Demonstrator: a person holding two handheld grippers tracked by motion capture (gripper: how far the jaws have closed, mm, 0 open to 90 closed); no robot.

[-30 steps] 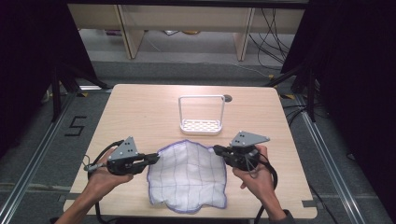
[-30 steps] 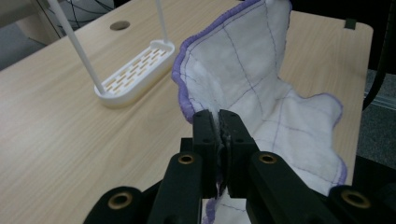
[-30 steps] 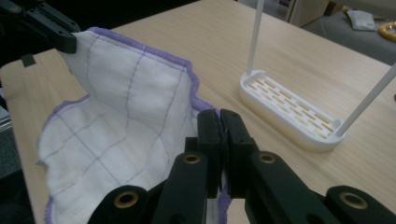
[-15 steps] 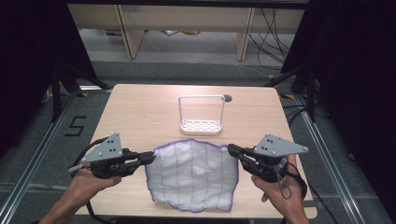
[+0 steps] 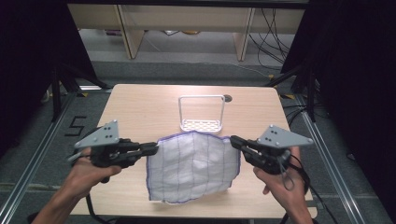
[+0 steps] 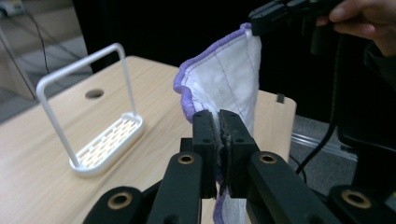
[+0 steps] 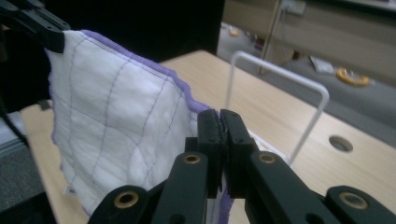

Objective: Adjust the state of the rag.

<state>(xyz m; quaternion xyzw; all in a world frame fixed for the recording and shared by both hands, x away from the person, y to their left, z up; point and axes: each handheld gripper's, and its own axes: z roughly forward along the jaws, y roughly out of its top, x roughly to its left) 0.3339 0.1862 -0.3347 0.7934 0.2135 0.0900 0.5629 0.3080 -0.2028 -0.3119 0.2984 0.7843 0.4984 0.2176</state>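
Black plastic jaws, two to each claw, are pressed tight together on the same piece of fabric: the left claw (image 5: 153,148) pinches one upper corner of the cloth (image 5: 194,165) and the right claw (image 5: 233,140) pinches the other, so there are two claws and one cloth between them. In the left gripper view the left claw (image 6: 219,122) has a sliver of the white fabric squeezed between its closed jaws, and the cloth (image 6: 224,84) runs up and away to the right claw (image 6: 256,24), which bites the far corner beside the person's hand. In the right gripper view the right claw (image 7: 220,122) is likewise clamped on the cloth (image 7: 116,121), whose other top corner is held by the left claw (image 7: 51,39) at the upper left. The cloth is white and quilted, crossed by thin purple stitch lines and bound all round with a purple edge; it hangs spread between the two claws, its top edge sagging a little in the middle, with its lower part over the near half of the wooden surface (image 5: 140,112). Behind it, near the middle of the surface, stands one white rack (image 5: 201,114), a perforated oval base with a tall hoop handle, upright and apart from the cloth. One round hole (image 5: 227,98) is cut in the surface just beside the rack's far right corner.
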